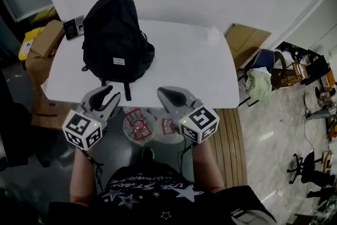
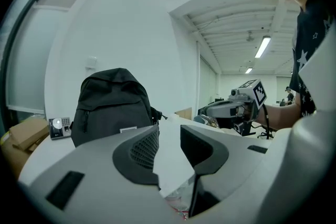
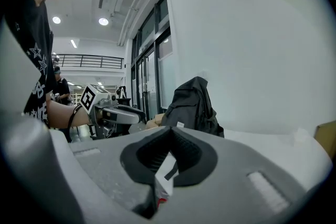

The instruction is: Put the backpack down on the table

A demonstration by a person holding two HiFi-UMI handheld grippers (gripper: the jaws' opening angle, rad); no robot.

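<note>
The black backpack (image 1: 116,39) stands upright on the left half of the white table (image 1: 184,60), and one strap (image 1: 127,90) hangs toward the front edge. Both grippers hover at the table's front edge, apart from the bag. My left gripper (image 1: 109,95) sits just in front of the backpack (image 2: 113,105); its jaws (image 2: 169,131) stand a little apart with nothing between them. My right gripper (image 1: 164,92) is further right, with its jaws (image 3: 170,136) shut on nothing. The right gripper view has the backpack (image 3: 194,105) ahead and to the left.
A small keypad device (image 1: 73,26) lies at the table's back left corner. Cardboard boxes (image 1: 47,37) stand left of the table, and flat cardboard (image 1: 245,42) leans at its right. A clear bin with red-printed packets (image 1: 138,125) sits below the front edge. A white wall backs the table.
</note>
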